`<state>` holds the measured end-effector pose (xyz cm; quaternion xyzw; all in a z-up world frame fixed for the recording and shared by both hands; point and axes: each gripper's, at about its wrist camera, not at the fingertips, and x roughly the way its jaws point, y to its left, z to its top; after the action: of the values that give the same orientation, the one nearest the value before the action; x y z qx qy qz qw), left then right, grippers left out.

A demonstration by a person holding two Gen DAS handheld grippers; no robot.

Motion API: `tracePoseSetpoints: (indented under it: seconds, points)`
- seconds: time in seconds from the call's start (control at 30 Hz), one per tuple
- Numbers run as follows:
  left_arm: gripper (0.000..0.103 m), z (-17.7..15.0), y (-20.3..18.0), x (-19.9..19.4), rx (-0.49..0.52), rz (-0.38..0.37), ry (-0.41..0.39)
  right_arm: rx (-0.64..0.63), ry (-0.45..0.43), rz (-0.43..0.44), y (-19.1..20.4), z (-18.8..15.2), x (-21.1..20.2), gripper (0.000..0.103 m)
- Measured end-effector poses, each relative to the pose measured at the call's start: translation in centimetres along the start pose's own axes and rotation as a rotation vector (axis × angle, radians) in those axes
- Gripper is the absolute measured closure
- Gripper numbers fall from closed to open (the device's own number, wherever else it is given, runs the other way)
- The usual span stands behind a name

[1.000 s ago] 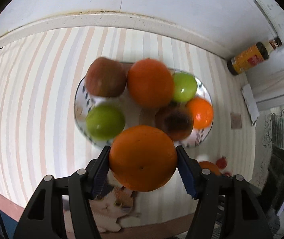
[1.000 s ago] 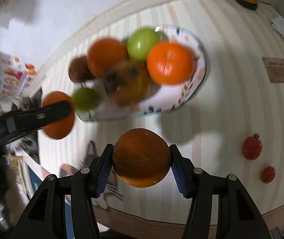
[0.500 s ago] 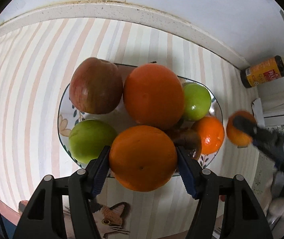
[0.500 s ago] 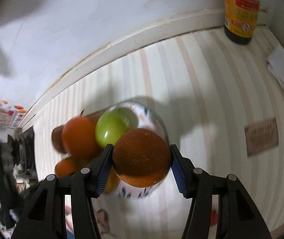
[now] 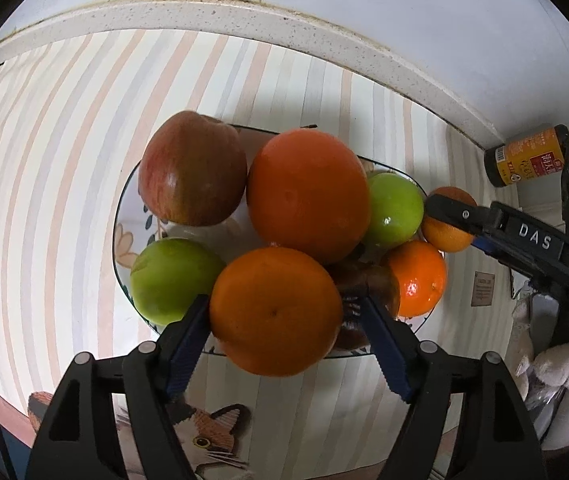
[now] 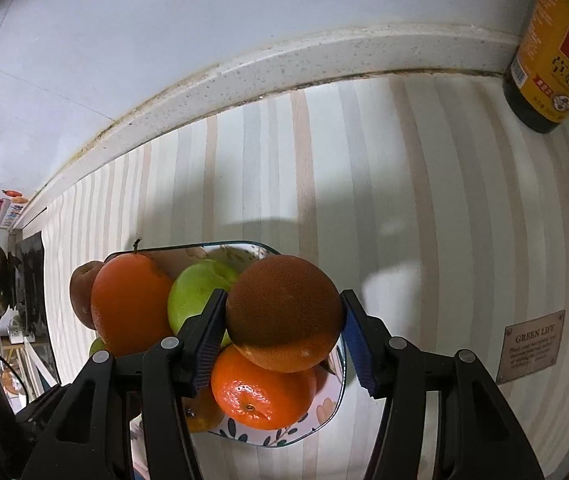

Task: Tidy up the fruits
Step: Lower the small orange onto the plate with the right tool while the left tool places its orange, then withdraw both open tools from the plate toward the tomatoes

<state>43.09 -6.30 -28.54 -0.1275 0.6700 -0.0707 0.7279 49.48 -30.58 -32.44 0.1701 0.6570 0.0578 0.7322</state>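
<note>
Since a second ago my right hand-held gripper (image 6: pixel 282 336) has swung in from over the bare striped cloth to hang above the plate's right edge, and my left hand-held gripper (image 5: pixel 284 332) has come down from the near rim onto the pile.

The left one's jaws are opening: its blue pads (image 5: pixel 188 340) now stand slightly off the large smooth orange (image 5: pixel 274 310) that sits between them, with a clear gap on the right side. That orange rests at the near side of the white floral-printed plate (image 5: pixel 122 240), against a green apple (image 5: pixel 172 274) on its left and a dark brown fruit (image 5: pixel 372 286) on its right.

The right hand-held gripper is clamped on a duller, rough-skinned orange (image 6: pixel 284 314), the pads pressing both flanks, held above the plate's rim (image 6: pixel 324 408) over a glossy small tangerine (image 6: pixel 260 390).

Farther out on the plate lie a red apple (image 5: pixel 192 168), a second large orange (image 5: pixel 308 194) and a second green apple (image 5: pixel 396 210). The plate stands on the bench's pastel-striped cloth (image 5: pixel 64 152). Toward the back corner, by the speckled stone ledge (image 6: pixel 268 68), stands a dark sauce bottle with a yellow label (image 6: pixel 548 56). A small brown tag reading GREEN LIFE (image 6: pixel 530 346) lies on the cloth to the right.
</note>
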Motion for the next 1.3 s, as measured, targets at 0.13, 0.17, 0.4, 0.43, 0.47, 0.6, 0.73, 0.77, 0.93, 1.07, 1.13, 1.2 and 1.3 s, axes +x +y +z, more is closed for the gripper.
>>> tracePoseSetpoints:
  seconds: [0.13, 0.17, 0.4, 0.43, 0.47, 0.6, 0.73, 0.77, 0.93, 1.07, 1.13, 1.2, 1.3]
  points:
    - [0.029, -0.6, -0.3, 0.1, 0.013, 0.015, -0.017, -0.020, 0.009, -0.003, 0.3, 0.3, 0.0, 0.043]
    - [0.028, -0.6, -0.4, 0.1, 0.012, 0.016, -0.018, -0.025, 0.010, -0.004, 0.3, 0.4, 0.0, 0.043]
    - [0.025, -1.0, 0.7, 0.3, -0.042, -0.024, -0.005, -0.029, 0.027, 0.008, 0.3, 0.6, 0.2, 0.033]
    - [0.021, -1.0, 0.9, 0.3, -0.049, -0.031, -0.005, -0.030, 0.028, 0.011, 0.3, 0.6, 0.2, 0.032]
    - [0.020, -1.1, 1.0, 0.4, -0.055, -0.037, -0.005, -0.031, 0.030, 0.013, 0.2, 0.6, 0.3, 0.032]
    - [0.020, -1.5, 1.2, 0.2, -0.063, -0.037, -0.016, -0.040, 0.034, 0.013, 0.4, 0.6, 0.3, 0.032]
    - [0.020, -1.5, 0.7, -0.9, -0.049, -0.028, -0.048, -0.048, 0.022, 0.008, 0.5, 0.4, -0.4, 0.025]
    - [0.015, -1.5, 0.6, -1.3, -0.038, -0.014, -0.063, -0.053, 0.011, -0.006, 0.6, 0.3, -0.8, 0.017]
    - [0.003, -1.6, -0.3, -4.2, 0.045, 0.145, -0.159, -0.146, -0.084, -0.176, 2.0, -2.4, -4.1, 0.009]
    - [0.003, -2.3, 0.3, -5.6, 0.058, 0.203, -0.190, -0.182, -0.133, -0.238, 2.9, -6.3, -5.8, 0.008]
    - [0.003, -3.0, 0.7, -6.3, 0.063, 0.221, -0.200, -0.182, -0.151, -0.246, 3.2, -8.4, -6.6, 0.008]
    - [0.003, -3.9, 1.0, -7.1, 0.073, 0.241, -0.218, -0.175, -0.170, -0.250, 3.5, -10.2, -7.5, 0.008]
    - [0.003, -5.6, 0.9, -8.2, 0.096, 0.281, -0.248, -0.159, -0.204, -0.246, 4.1, -12.9, -9.2, 0.008]
